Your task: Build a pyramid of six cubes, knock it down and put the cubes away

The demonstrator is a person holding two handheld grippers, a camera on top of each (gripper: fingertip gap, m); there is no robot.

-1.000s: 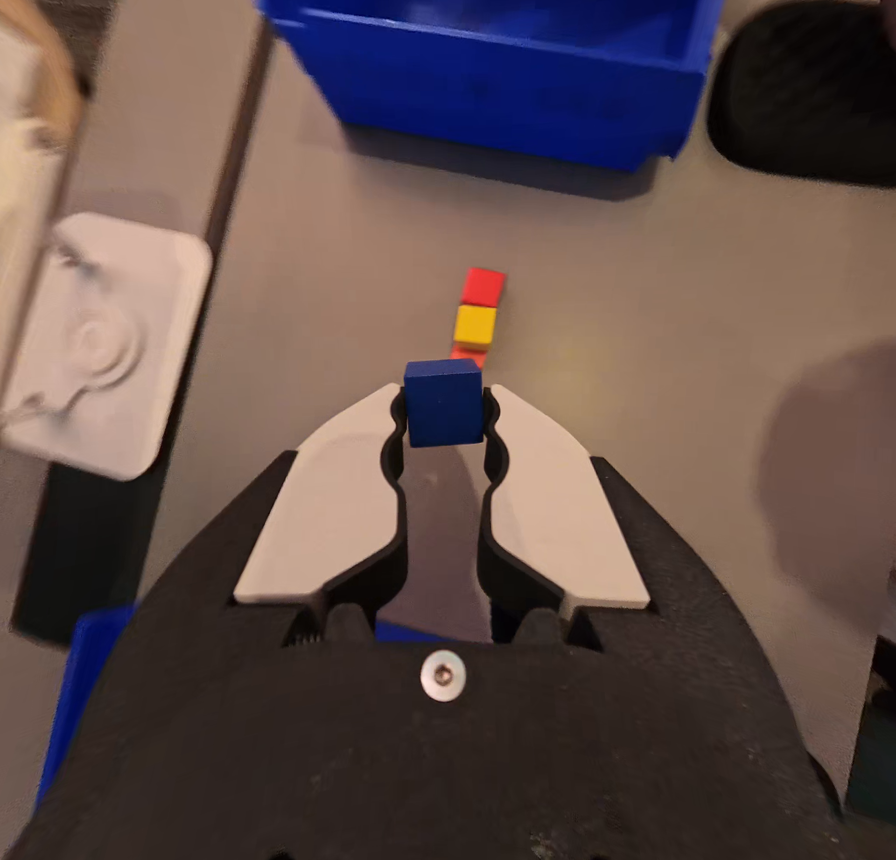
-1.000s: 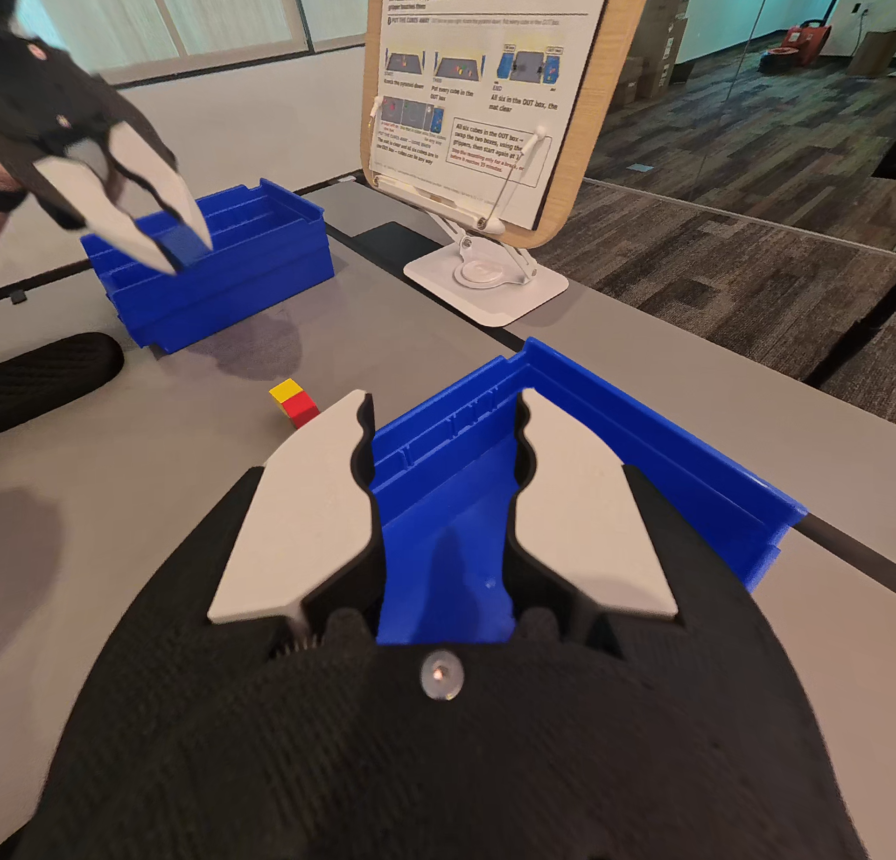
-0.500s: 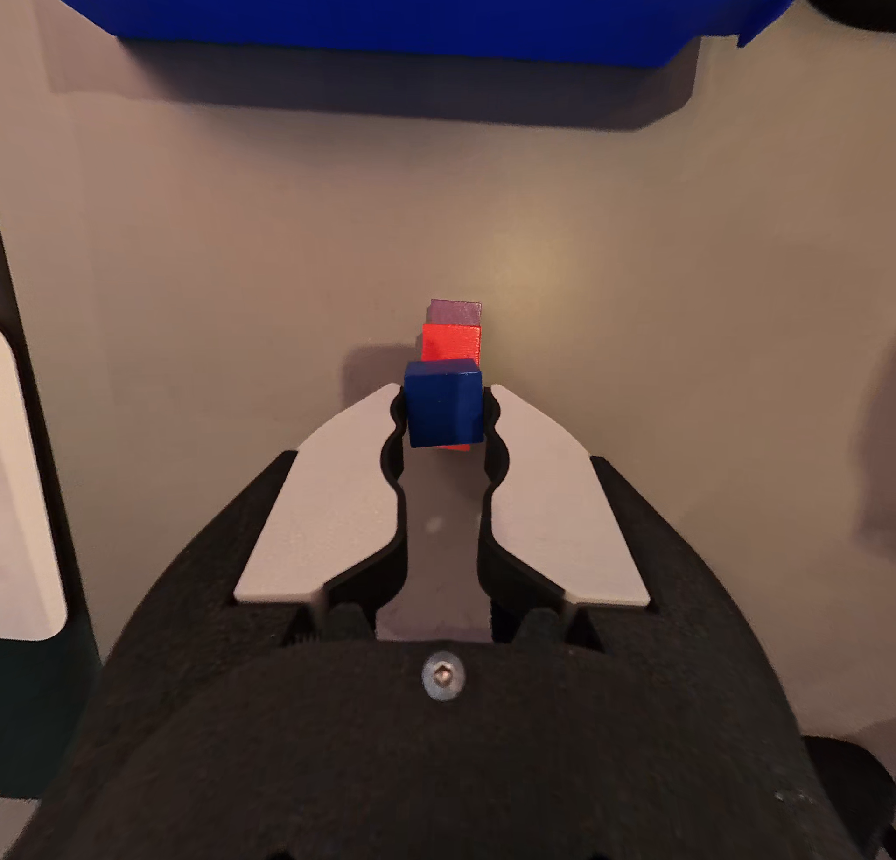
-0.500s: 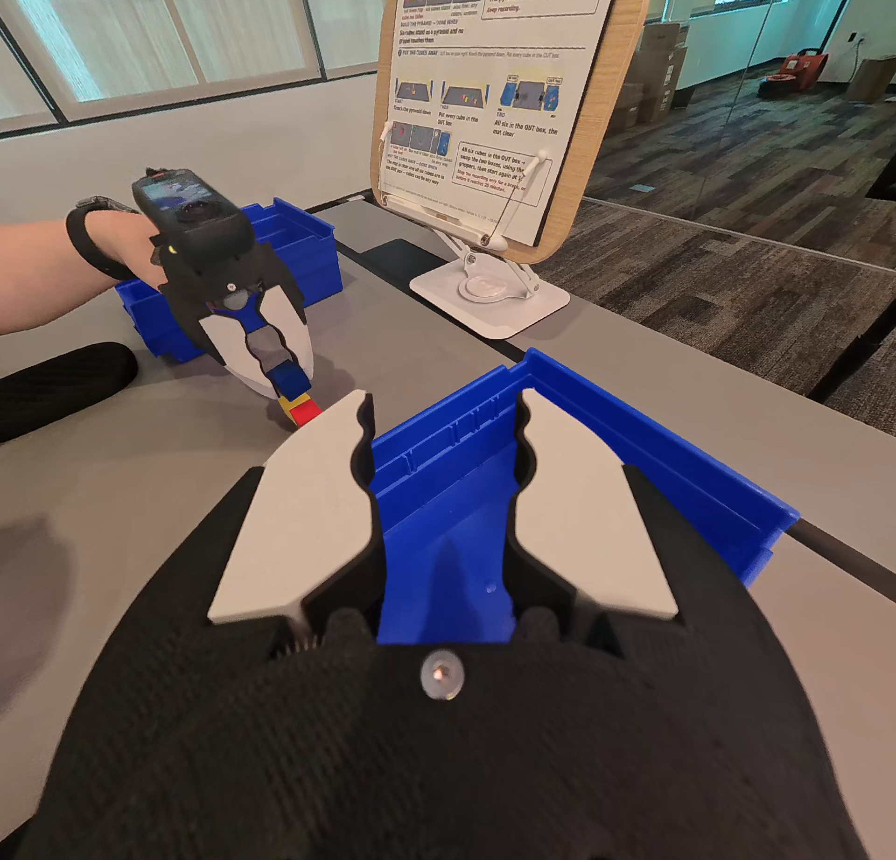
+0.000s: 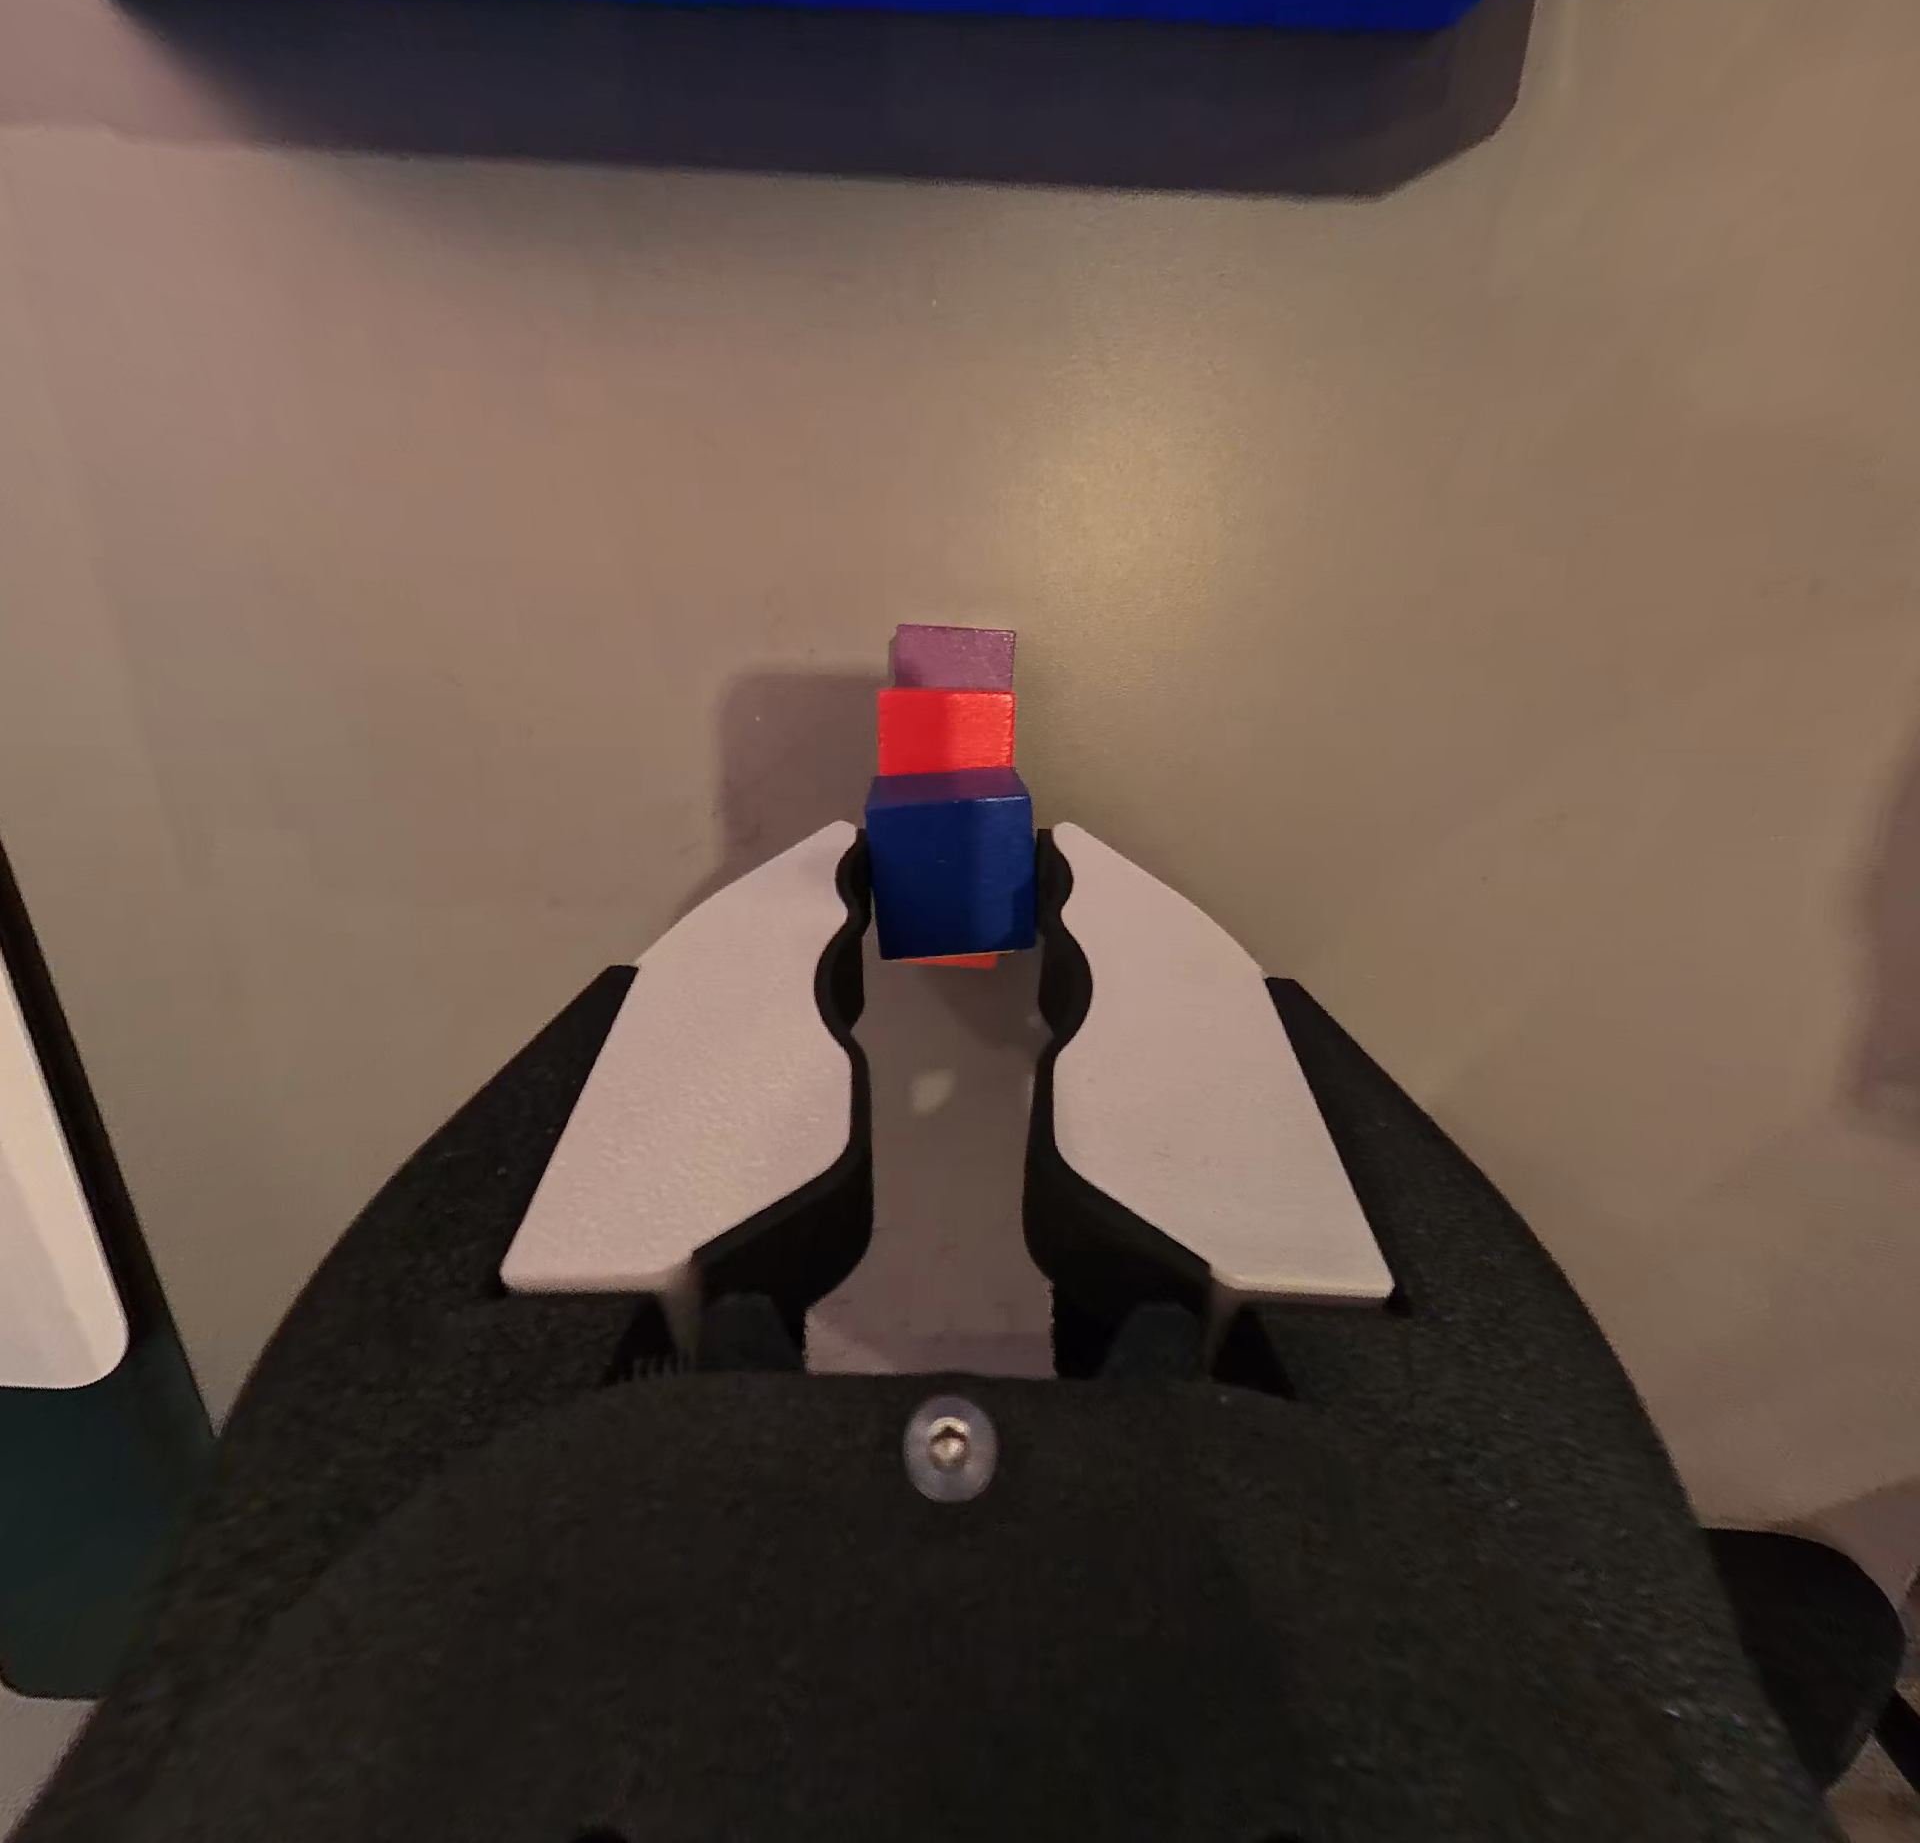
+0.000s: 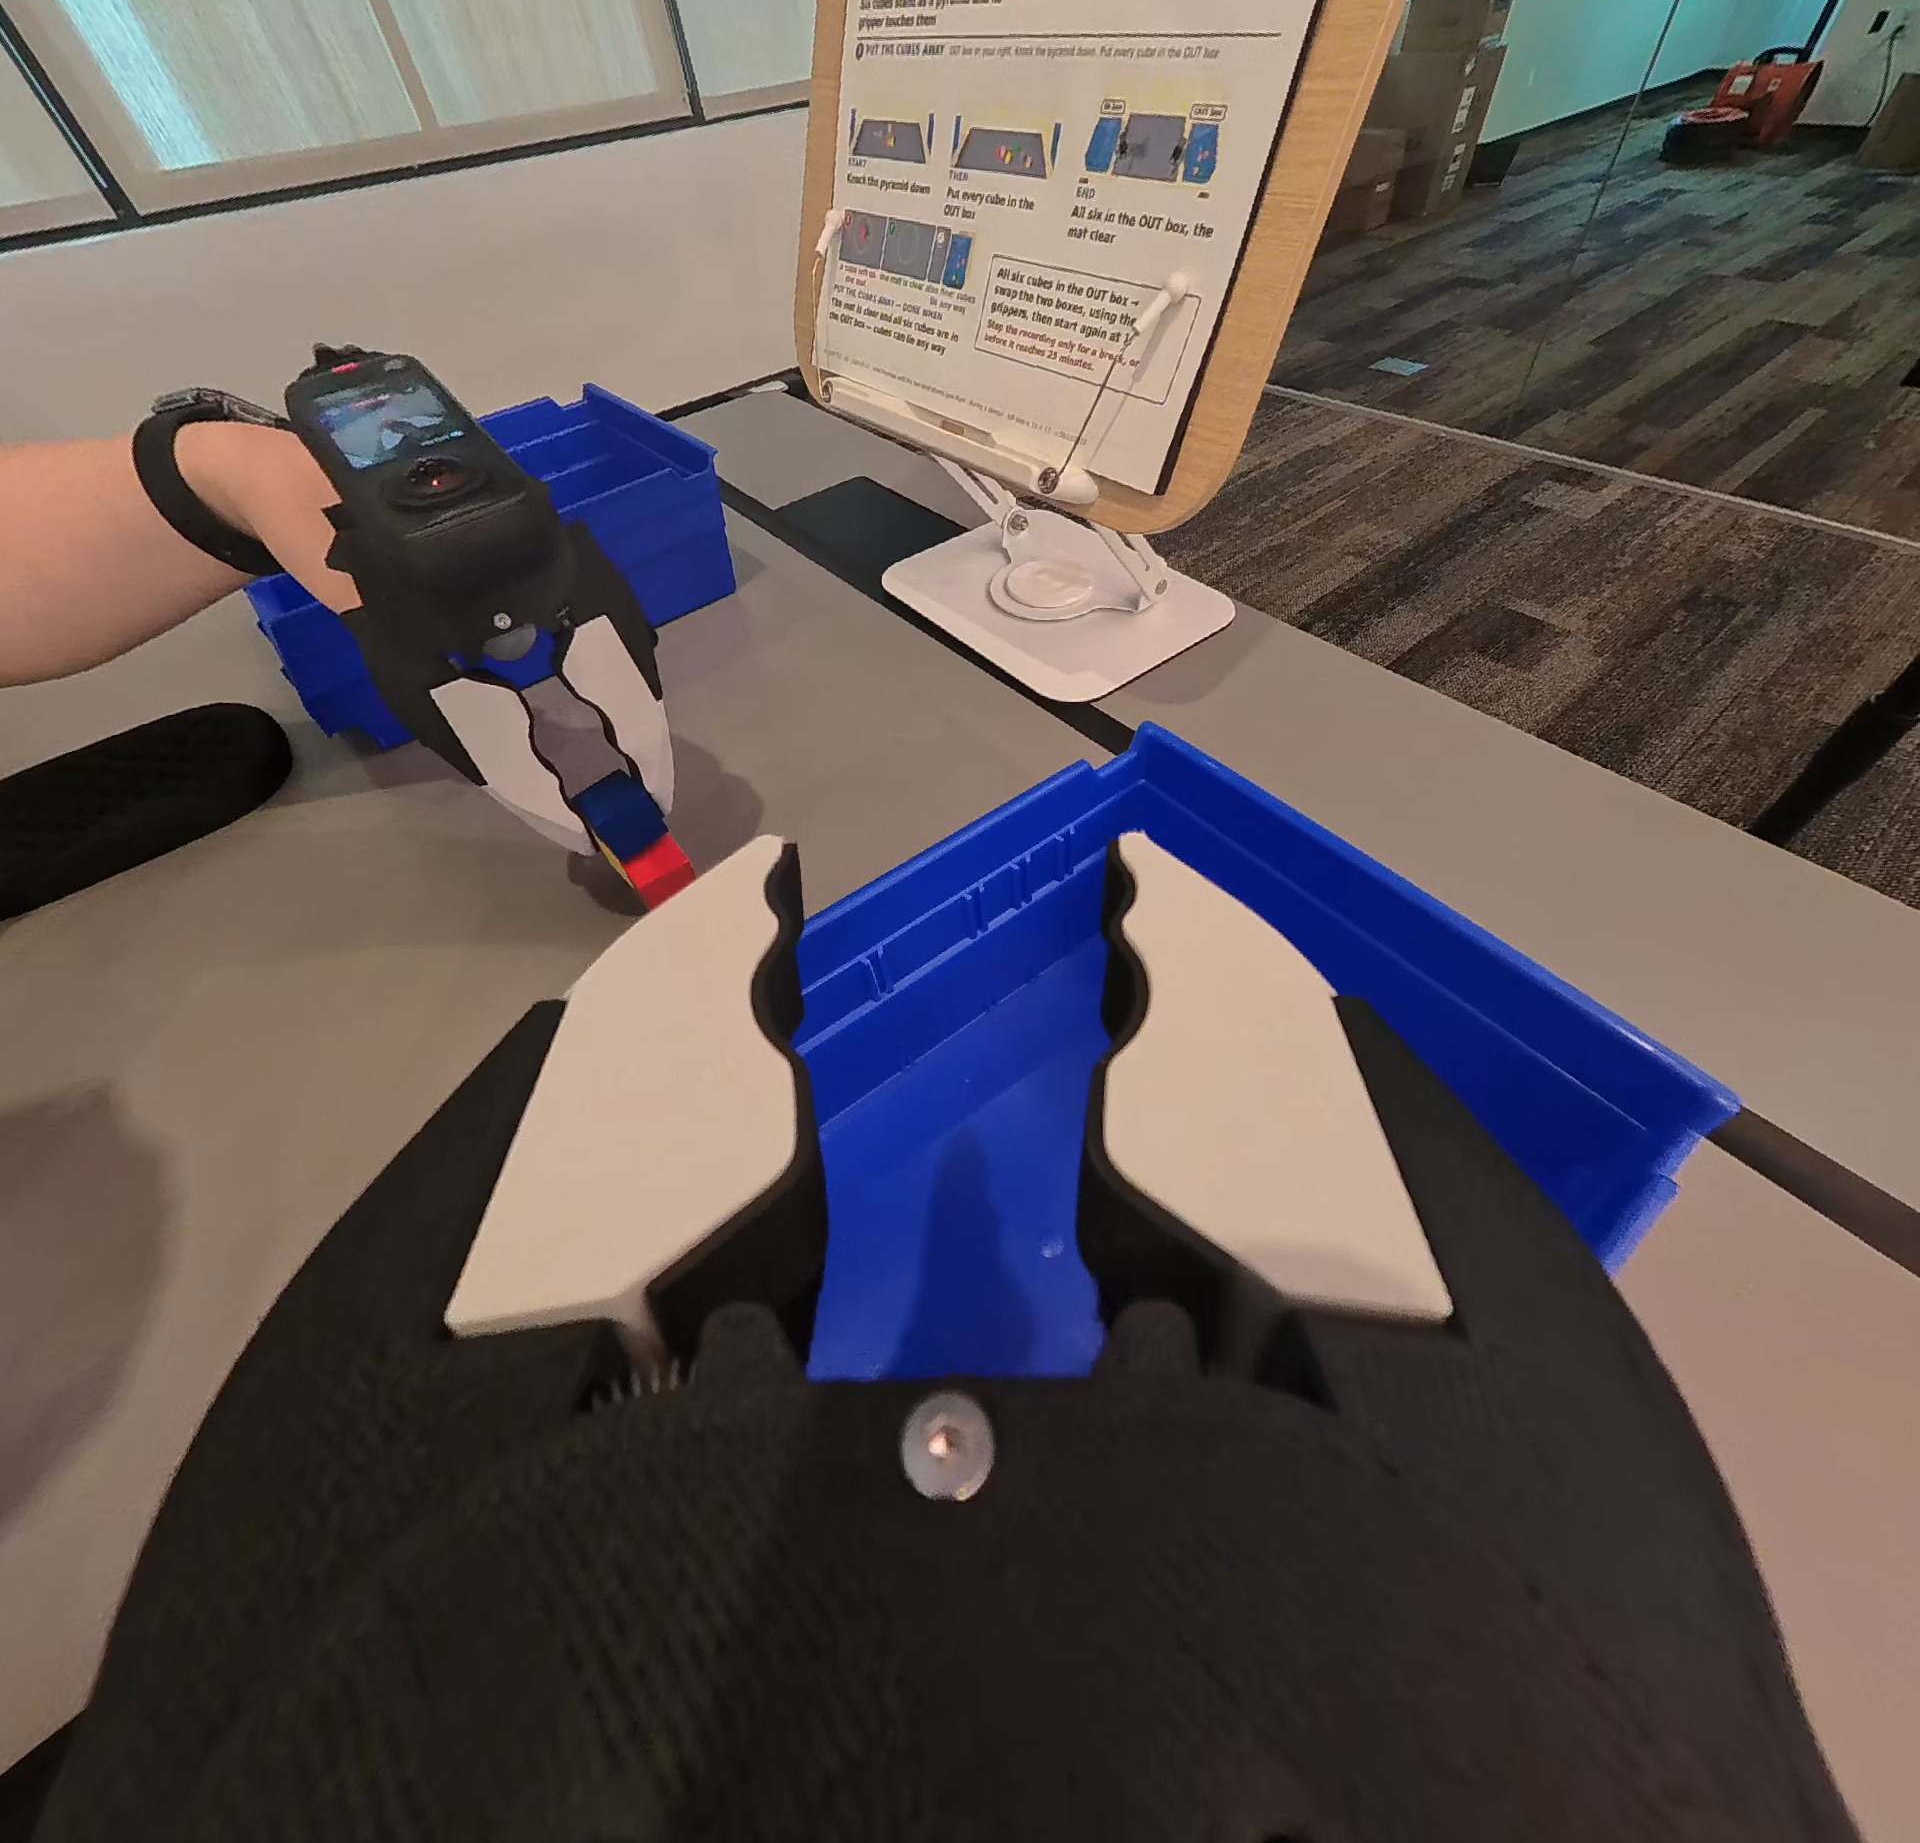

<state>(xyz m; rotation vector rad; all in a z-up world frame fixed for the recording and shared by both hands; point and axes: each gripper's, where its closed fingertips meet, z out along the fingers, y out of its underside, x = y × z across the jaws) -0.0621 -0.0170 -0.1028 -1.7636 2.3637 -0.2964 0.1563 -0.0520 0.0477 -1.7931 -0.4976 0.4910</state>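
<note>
The left hand-held gripper (image 5: 951,884) clamps the blue cube (image 5: 951,874) just over the red cube (image 5: 943,731), the right hand-held gripper (image 6: 951,894) gapes empty, and an off-centre release could scatter the row

A printed sheet (image 6: 1049,183) is being held upright by a wooden board (image 6: 1283,235) on a white stand (image 6: 1060,598) at the table's (image 6: 935,692) far edge. A black pad (image 6: 125,796) is being borne by the table, left.

Matt painted blue cube (image 5: 951,874), glossy blue plastic bin (image 6: 1455,1004), smooth matt grey table (image 5: 1351,546)
</note>
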